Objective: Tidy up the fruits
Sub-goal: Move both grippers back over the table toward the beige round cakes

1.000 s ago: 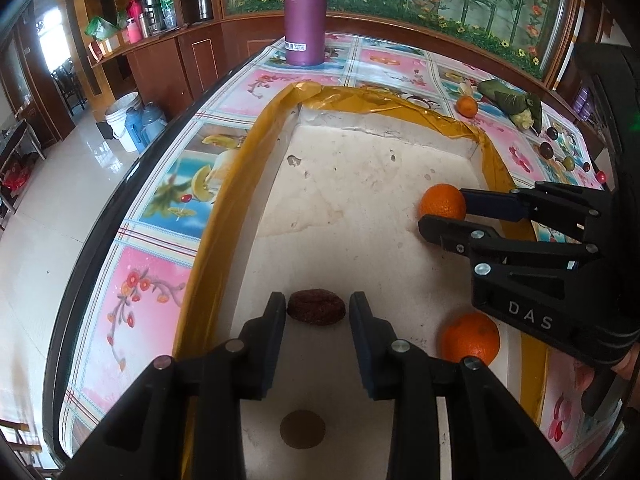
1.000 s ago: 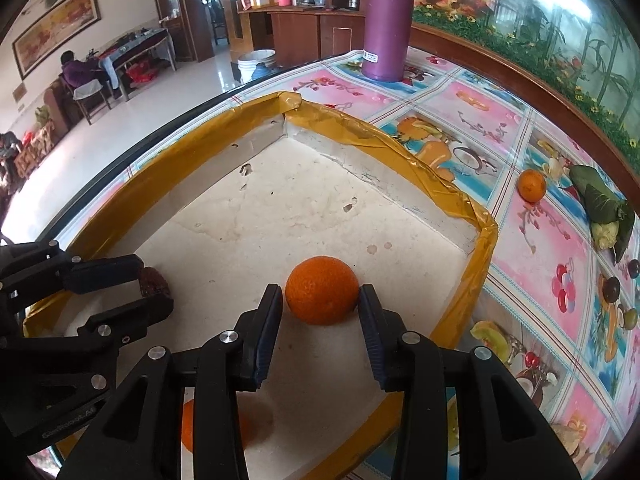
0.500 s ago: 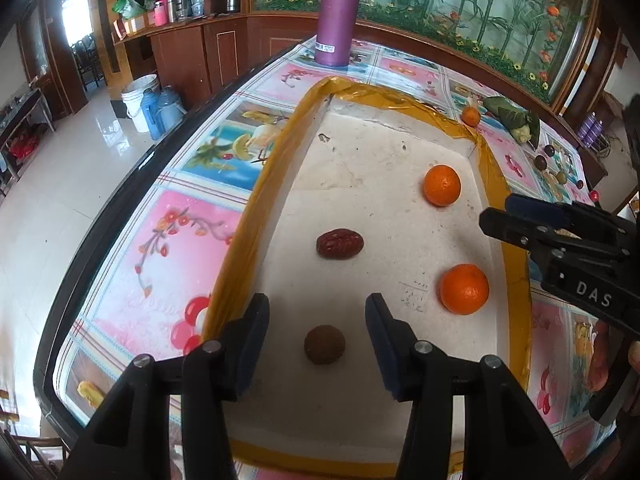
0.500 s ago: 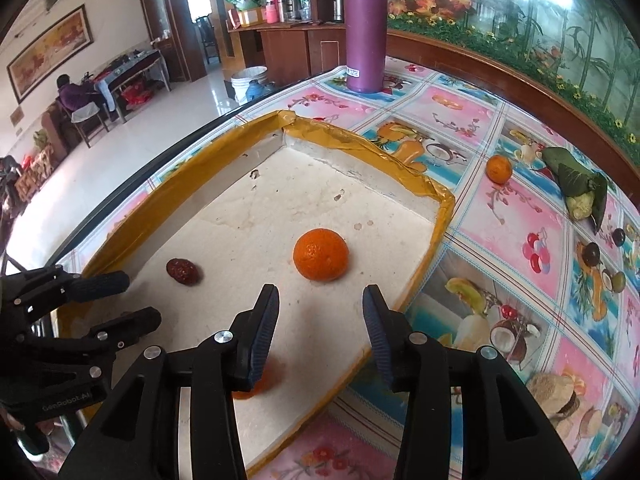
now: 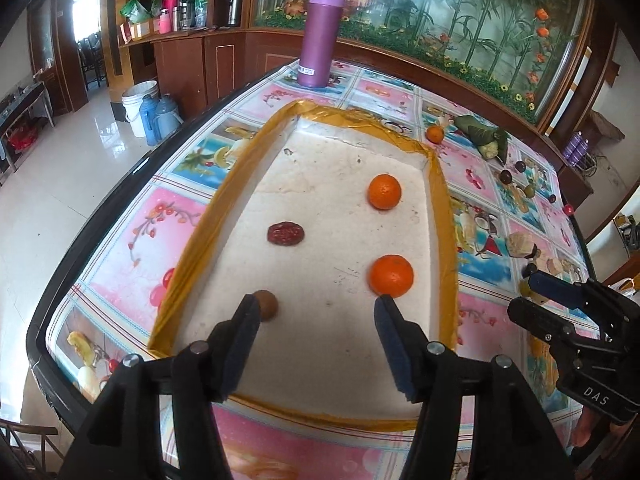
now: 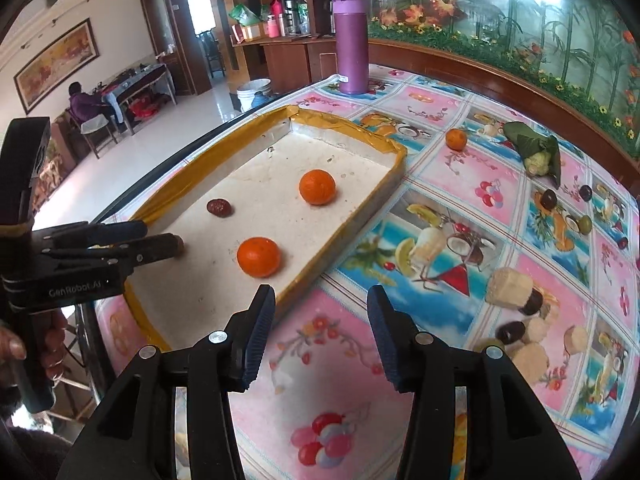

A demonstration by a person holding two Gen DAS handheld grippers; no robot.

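Observation:
A white tray with a yellow taped rim (image 5: 447, 216) (image 6: 344, 232) lies on the table. In it are two oranges (image 5: 384, 191) (image 5: 391, 275) (image 6: 317, 187) (image 6: 258, 257), a red date (image 5: 285, 234) (image 6: 219, 207) and a small brown fruit (image 5: 267, 305). My left gripper (image 5: 316, 312) is open and empty above the tray's near end; it shows in the right wrist view (image 6: 160, 236). My right gripper (image 6: 320, 308) is open and empty over the tablecloth right of the tray; it shows in the left wrist view (image 5: 532, 292).
A third orange (image 5: 435, 134) (image 6: 456, 138), a green leaf-wrapped vegetable (image 6: 534, 148), several small dark and green fruits (image 6: 549, 199) and pale chunks (image 6: 508, 283) lie on the tablecloth to the right. A purple flask (image 5: 318, 58) stands at the far edge.
Both grippers have pulled back and up from the tray, empty. The date and the far orange, earlier between their fingers, stay in the tray. The right gripper moved right, off the tray.

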